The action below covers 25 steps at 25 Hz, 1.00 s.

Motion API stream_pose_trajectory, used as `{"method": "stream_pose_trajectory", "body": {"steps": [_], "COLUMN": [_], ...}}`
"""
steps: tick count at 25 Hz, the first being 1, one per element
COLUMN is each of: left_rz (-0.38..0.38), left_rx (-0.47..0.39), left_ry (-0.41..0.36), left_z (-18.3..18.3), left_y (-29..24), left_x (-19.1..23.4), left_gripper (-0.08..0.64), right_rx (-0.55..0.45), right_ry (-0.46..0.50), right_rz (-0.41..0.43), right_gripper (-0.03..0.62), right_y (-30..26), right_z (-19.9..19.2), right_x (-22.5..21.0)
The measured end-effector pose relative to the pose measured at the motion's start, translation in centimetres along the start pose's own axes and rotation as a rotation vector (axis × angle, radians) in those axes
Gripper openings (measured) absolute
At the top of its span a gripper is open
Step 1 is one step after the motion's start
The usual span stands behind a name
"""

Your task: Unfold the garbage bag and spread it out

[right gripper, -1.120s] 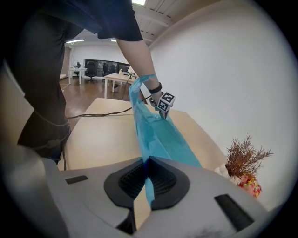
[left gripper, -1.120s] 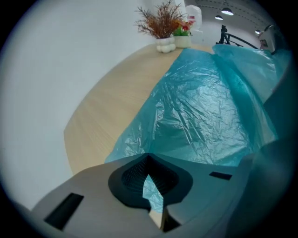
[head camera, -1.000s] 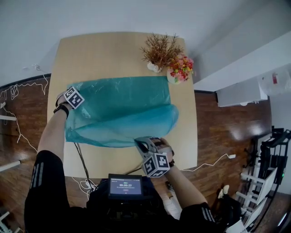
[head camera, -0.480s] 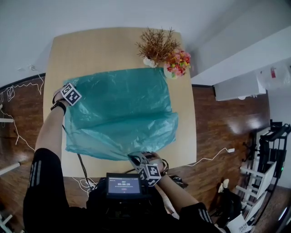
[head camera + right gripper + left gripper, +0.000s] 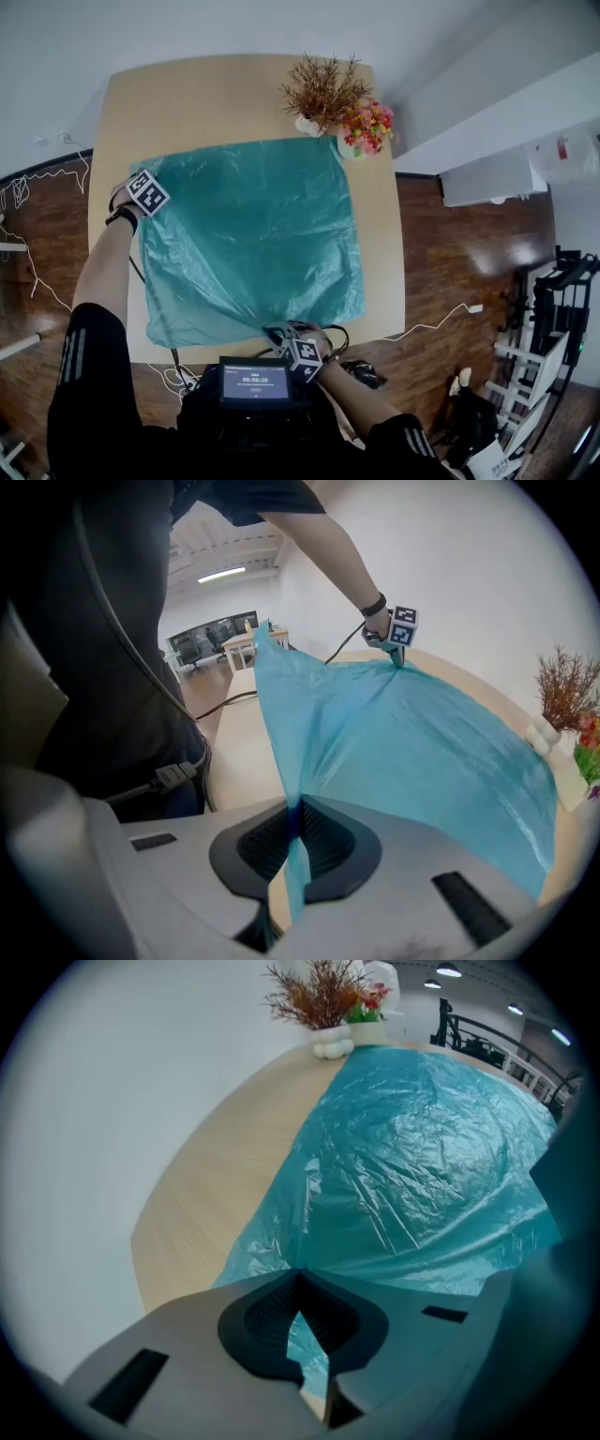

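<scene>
The bag (image 5: 248, 239) is laid on the counter (image 5: 187, 103) as a teal, translucent sheet, opened out to a rough square and covering most of the near half. The film is creased throughout and, in the left gripper view, is seen slightly ballooned at the middle. Its near edge is drawn to the near edge of the counter; its far right corner lies just beside the flowers (image 5: 366, 127), with the dry plant (image 5: 319, 89) next to them.

The left claw (image 5: 302, 1283) is pressed together on the film at the left edge of the bag, close to the far left corner. The right claw (image 5: 298, 817) is likewise closed, pinching a gathered fold of the near edge, from which the film is pulled taut toward the left claw. A small screen (image 5: 255, 382) is seen below the right claw.
</scene>
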State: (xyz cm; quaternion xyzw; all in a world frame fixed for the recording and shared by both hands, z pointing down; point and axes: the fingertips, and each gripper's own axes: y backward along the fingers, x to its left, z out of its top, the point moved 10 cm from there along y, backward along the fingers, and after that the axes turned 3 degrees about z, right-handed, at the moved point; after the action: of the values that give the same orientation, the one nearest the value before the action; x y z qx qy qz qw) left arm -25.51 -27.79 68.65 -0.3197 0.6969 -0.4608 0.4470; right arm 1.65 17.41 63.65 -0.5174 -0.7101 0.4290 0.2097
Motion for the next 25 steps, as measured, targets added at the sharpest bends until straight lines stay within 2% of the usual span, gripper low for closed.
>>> {"method": "stream_pose_trajectory", "body": {"steps": [4,8,11,14,17,20,22,25], "left_rz": [0.011,0.029,0.031,0.023,0.011,-0.016,-0.058,-0.151], "left_rx": [-0.005,-0.025,-0.093,-0.194,-0.228,-0.171,-0.161,-0.203], "left_ry": [-0.009,-0.018,0.009,0.056,0.067,0.040,0.071,0.155], "left_z": [-0.1,-0.2,-0.4,-1.0,-3.8,-7.9,-10.4,-12.7], "left_y": [0.0,0.2,2.6,7.8,12.3,14.5,15.8,18.0], "left_x": [-0.1,0.3,0.3,-0.8,-3.3,-7.4,-10.4,-15.6], "left_gripper": [0.002,0.044,0.051,0.071,0.071,0.086,0.089,0.089], "right_rx": [0.028,0.046,0.044,0.036,0.034,0.025,0.022,0.027], "right_ry": [-0.011,-0.030,-0.036,-0.033,-0.027,-0.020,-0.013,-0.017], "right_rz": [0.026,0.019,0.004,-0.007,-0.013,-0.024,-0.032,-0.029], "right_gripper": [0.021,0.036,0.046,0.046,0.046,0.051,0.051,0.051], "right_y": [-1.1,-1.9,-1.9,-1.7,-1.7,-1.6,-1.4,-1.5], "right_z": [-0.4,-0.6,-0.9,-0.8,-0.9,-0.7,-0.4,-0.2], "right_x": [-0.1,-0.8,-1.0,-1.1,-1.1,-1.2,-1.2,-1.0]}}
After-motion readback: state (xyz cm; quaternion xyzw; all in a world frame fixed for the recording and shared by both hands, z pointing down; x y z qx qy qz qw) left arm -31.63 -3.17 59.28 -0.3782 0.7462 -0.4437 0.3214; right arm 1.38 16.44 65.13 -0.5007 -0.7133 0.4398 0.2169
